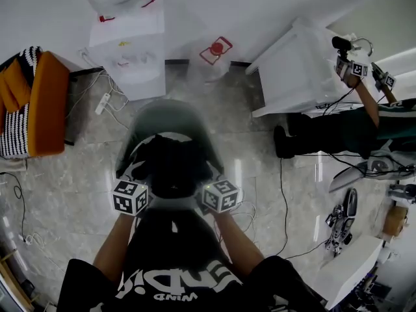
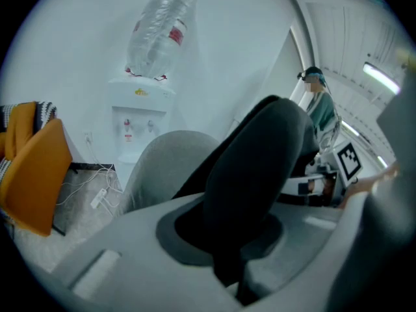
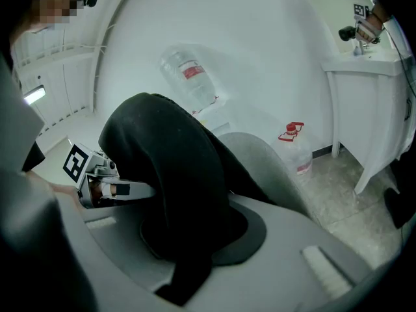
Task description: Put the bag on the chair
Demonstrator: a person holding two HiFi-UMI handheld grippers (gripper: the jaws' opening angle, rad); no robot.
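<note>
Placing step, by the look of it: black bag (image 1: 170, 164) held over the seat of the grey chair (image 1: 170, 112), in front of its curved backrest; unclear whether already resting on the seat. Left gripper (image 2: 231, 275) clamped on dark fabric at one side of the bag, right gripper (image 3: 188, 275) pinching the fabric at the other, jaws nearly together with cloth between. Next, probably: settling the bag fully onto the seat, then opening both grips and drawing back without dragging it off. Both forearms stretched forward side by side, grippers tilted downward, marker cubes facing up.
</note>
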